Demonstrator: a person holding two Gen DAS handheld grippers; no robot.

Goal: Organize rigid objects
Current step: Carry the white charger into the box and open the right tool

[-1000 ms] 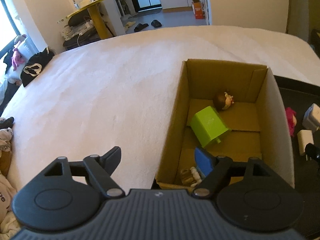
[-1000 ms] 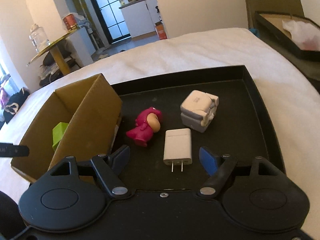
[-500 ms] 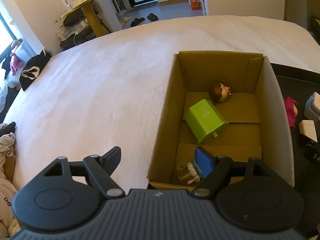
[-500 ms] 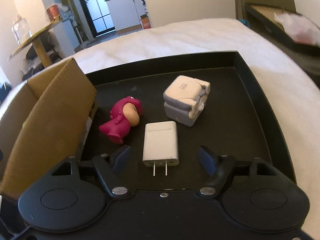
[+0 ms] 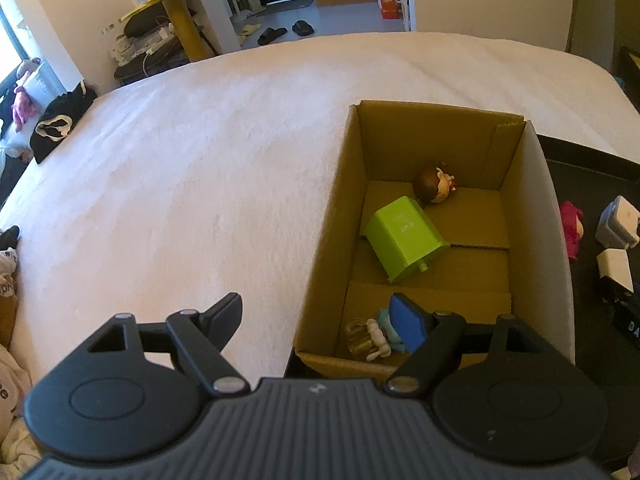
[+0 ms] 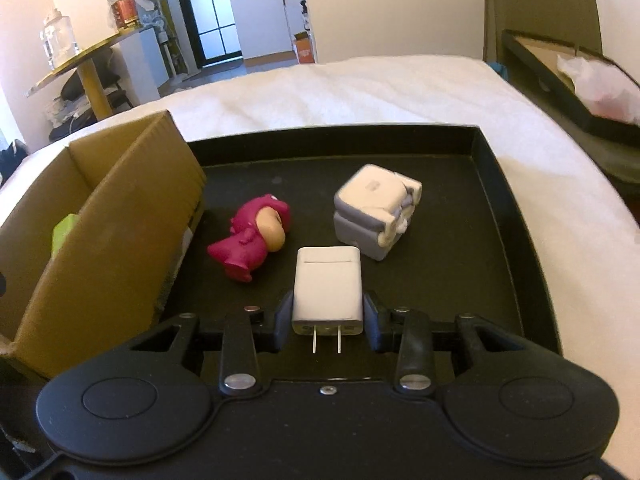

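My right gripper [image 6: 328, 314] is closing its jaws on a white plug charger [image 6: 328, 280], pads against its two sides, prongs pointing back at me. The charger lies on a black tray [image 6: 500, 240] beside a pink figurine [image 6: 252, 240] and a grey-and-white folded cube [image 6: 374, 208]. Left of the tray stands an open cardboard box [image 5: 516, 208]. Inside it are a green block [image 5: 404, 236], a brown-haired figurine [image 5: 434, 186] and a small pale figure [image 5: 376, 336]. My left gripper [image 5: 318, 308] hangs open over the box's near left corner, holding nothing.
Box and tray rest on a white bed cover [image 5: 200, 180] that spreads wide to the left. Dark clothes [image 5: 56, 128] lie at its far left edge. A second black tray with a plastic bag [image 6: 592, 84] sits off the bed at the right.
The right jaws have narrowed from wide apart to flanking the charger, and the right gripper has edged forward onto it. The left view has shifted slightly; its gripper stays open.
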